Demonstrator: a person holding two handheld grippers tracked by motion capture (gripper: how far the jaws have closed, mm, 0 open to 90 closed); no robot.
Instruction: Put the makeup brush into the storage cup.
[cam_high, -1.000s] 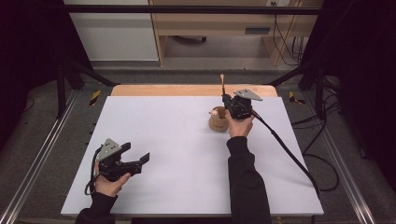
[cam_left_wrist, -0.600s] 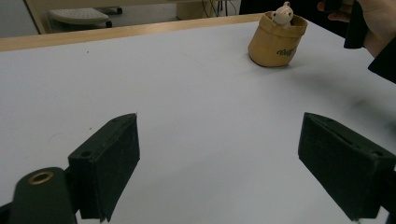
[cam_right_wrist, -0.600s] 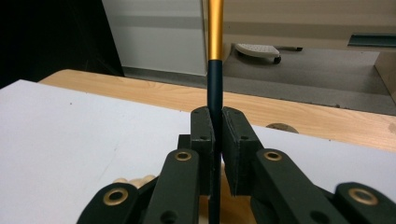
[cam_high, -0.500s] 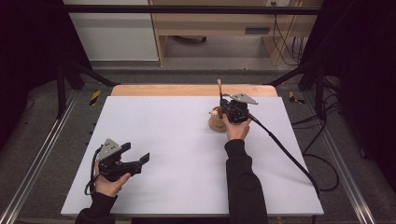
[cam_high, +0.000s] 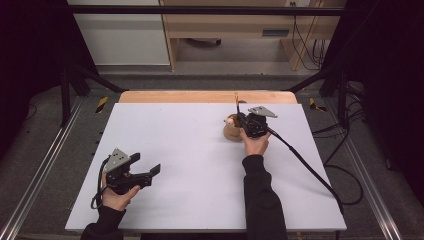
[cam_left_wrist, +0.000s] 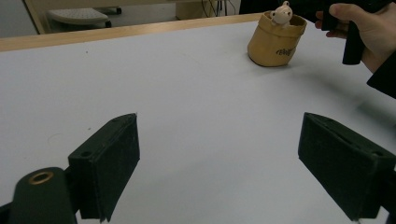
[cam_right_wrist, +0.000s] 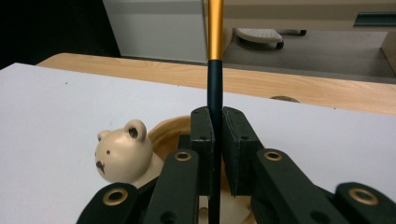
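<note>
Our right claw (cam_right_wrist: 215, 140) pinches an upright pen (cam_right_wrist: 215, 70) just above the bear-faced holder (cam_left_wrist: 275, 42). Our left claw (cam_left_wrist: 219, 163) rests spread on the counter (cam_high: 190, 150).

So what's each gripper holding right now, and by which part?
The right gripper clamps a pen by its dark lower shaft, upright over the bear holder. The left gripper is open, holding nothing.

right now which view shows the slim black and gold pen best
The right gripper view: the slim black and gold pen stands upright, clamped between that gripper's shut jaws over the tan bear-faced pot. The high view shows it as a thin sliver; the left gripper view shows the pot.
</note>
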